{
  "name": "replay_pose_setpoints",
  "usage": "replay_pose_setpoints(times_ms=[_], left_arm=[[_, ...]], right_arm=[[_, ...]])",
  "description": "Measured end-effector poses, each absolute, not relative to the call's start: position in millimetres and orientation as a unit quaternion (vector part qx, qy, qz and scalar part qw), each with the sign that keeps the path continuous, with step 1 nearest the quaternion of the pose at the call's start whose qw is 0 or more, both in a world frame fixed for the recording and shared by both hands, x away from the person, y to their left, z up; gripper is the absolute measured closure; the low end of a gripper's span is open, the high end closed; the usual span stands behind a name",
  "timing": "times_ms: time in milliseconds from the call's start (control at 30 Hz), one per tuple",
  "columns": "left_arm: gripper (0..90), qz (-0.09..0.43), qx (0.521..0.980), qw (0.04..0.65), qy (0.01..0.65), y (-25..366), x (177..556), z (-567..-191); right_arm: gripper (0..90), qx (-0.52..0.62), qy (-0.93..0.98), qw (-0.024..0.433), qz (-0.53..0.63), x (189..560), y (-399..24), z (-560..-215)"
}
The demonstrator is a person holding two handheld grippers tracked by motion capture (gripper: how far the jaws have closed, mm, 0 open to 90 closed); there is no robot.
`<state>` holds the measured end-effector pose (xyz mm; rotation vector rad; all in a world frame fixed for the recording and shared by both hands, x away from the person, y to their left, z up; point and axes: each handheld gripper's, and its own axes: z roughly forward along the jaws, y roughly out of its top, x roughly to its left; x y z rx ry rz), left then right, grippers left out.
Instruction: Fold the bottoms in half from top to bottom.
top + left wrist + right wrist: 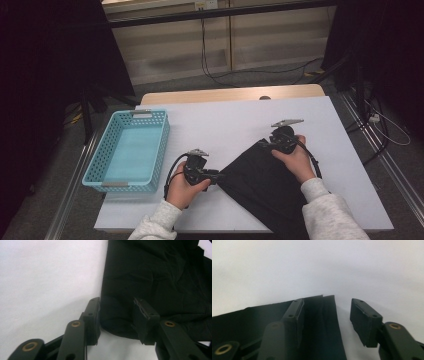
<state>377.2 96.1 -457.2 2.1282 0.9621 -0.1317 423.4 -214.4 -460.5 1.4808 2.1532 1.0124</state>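
A black cloth (260, 180) lies flat on the white table (225, 120), reaching from the middle to the near edge. My left gripper (216, 175) sits at the cloth's left corner. In the left gripper view the jaws (116, 302) stand apart with that corner of the cloth (155, 272) between them, and the pads are not pressing it. My right gripper (272, 142) is at the cloth's far corner. There its jaws (327, 301) straddle the cloth's edge (319, 327), one jaw over the fabric and one over bare table, with a wide gap.
A light blue perforated basket (100, 150) stands at the table's left side with nothing in it. Bare white tabletop stretches behind and to the right of the cloth. Cables and dark stands lie on the floor beyond the table.
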Motion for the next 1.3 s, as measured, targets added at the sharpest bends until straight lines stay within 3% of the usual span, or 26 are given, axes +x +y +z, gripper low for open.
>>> replay_pose_setpoints(times_ms=[33, 67, 100, 167, 333, 433, 667, 1300], left_arm=[[61.2, -0.055, 0.837, 0.39, 0.379, 96, 377, -457], [63.2, -0.058, 0.838, 0.386, 0.381, 96, 377, -457], [65.3, -0.059, 0.838, 0.385, 0.381, 97, 377, -457], [69.0, -0.056, 0.838, 0.384, 0.384, 97, 377, -457], [82.9, -0.064, 0.835, 0.375, 0.398, 97, 377, -458], [86.3, -0.072, 0.833, 0.371, 0.404, 97, 378, -458], [87.6, -0.089, 0.827, 0.376, 0.409, 106, 385, -445], [87.9, -0.055, 0.82, 0.387, 0.418, 118, 413, -400]], right_arm=[[54.1, 0.52, 0.76, 0.169, 0.351, 424, -214, -463], [62.3, 0.521, 0.757, 0.17, 0.355, 425, -214, -464], [76.2, 0.519, 0.758, 0.165, 0.36, 425, -215, -464], [86.3, 0.519, 0.755, 0.145, 0.374, 425, -217, -464], [88.5, 0.519, 0.746, 0.151, 0.39, 422, -224, -457], [88.5, 0.513, 0.749, 0.158, 0.389, 420, -225, -453], [88.7, 0.508, 0.743, 0.157, 0.406, 418, -230, -448], [89.0, 0.498, 0.731, 0.182, 0.43, 435, -224, -422]])
